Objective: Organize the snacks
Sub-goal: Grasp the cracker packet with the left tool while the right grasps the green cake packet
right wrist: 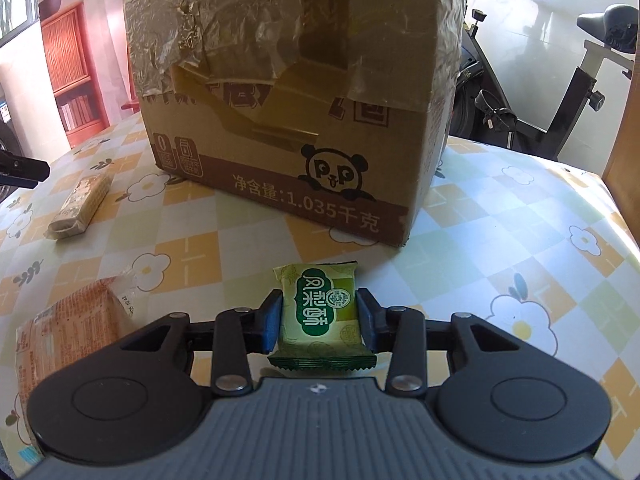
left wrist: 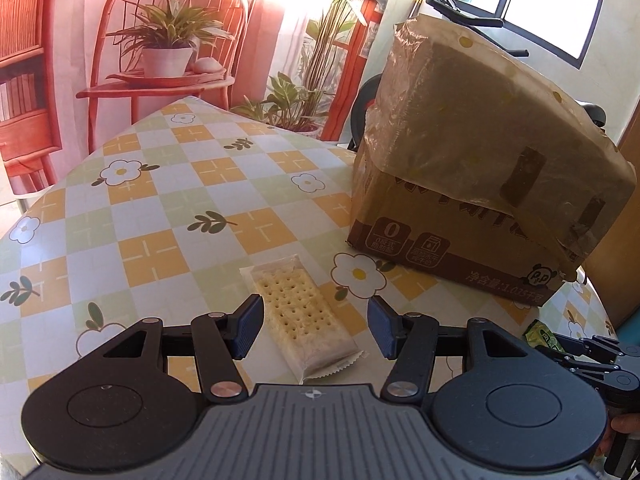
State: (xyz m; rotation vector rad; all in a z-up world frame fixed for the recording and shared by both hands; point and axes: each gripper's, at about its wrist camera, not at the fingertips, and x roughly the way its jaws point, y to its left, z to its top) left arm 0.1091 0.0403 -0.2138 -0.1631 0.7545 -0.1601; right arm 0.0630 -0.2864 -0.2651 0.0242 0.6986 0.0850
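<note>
The green snack packet (right wrist: 320, 314) sits on the bench before the cardboard box (right wrist: 288, 92), clamped across its sides by the right gripper (right wrist: 320, 320); it looks light, crinkly and crushable. The left gripper (left wrist: 312, 326) hangs open over the cracker pack (left wrist: 298, 312), likely brittle, best taken across its width. An orange bag (right wrist: 68, 328) lies nearer the bench's front edge.

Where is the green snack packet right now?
In the right wrist view, the green snack packet sits clamped between the pads of the right hand-held gripper, just in front of the cardboard box on the checkered tablecloth.
</note>
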